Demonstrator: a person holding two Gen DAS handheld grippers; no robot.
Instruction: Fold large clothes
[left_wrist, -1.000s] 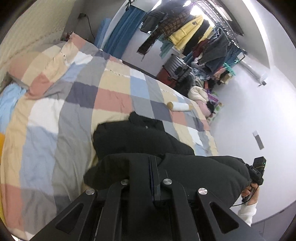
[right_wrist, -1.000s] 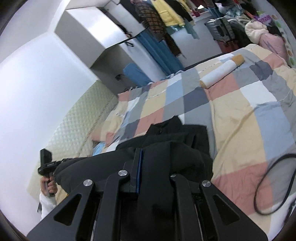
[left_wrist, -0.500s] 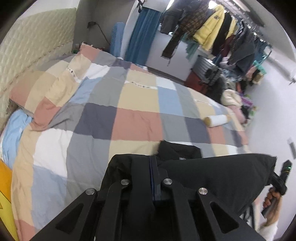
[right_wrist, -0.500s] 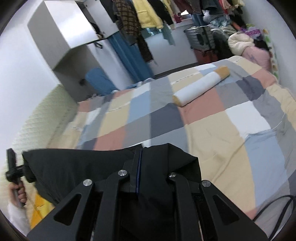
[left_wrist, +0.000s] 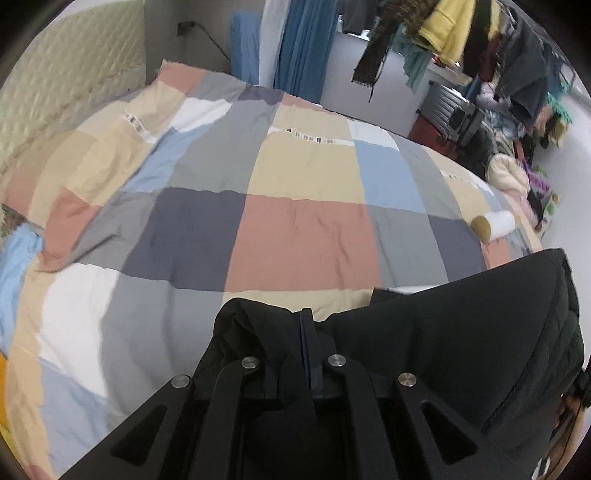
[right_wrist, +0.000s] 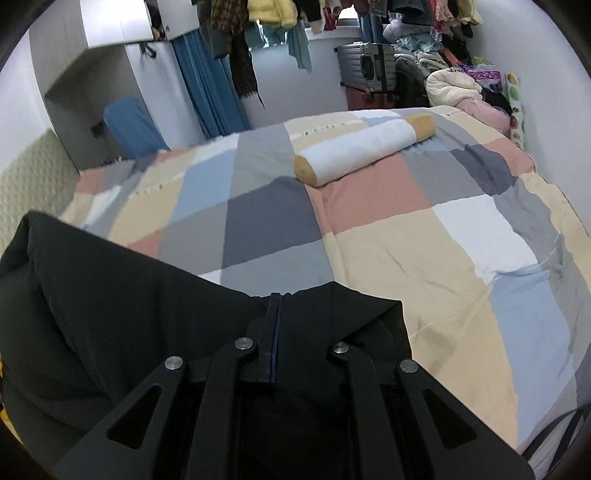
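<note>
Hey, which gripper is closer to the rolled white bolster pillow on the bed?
Right. The right gripper, shut on the black jacket, faces the bolster pillow just ahead. From the left gripper it lies far off to the right.

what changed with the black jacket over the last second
The black jacket was lifted off the checkered quilt, where part of it lay bunched a second ago; it now hangs stretched between the left gripper and right gripper. Both grippers stayed shut on it, and the rolled bolster stayed put.
</note>
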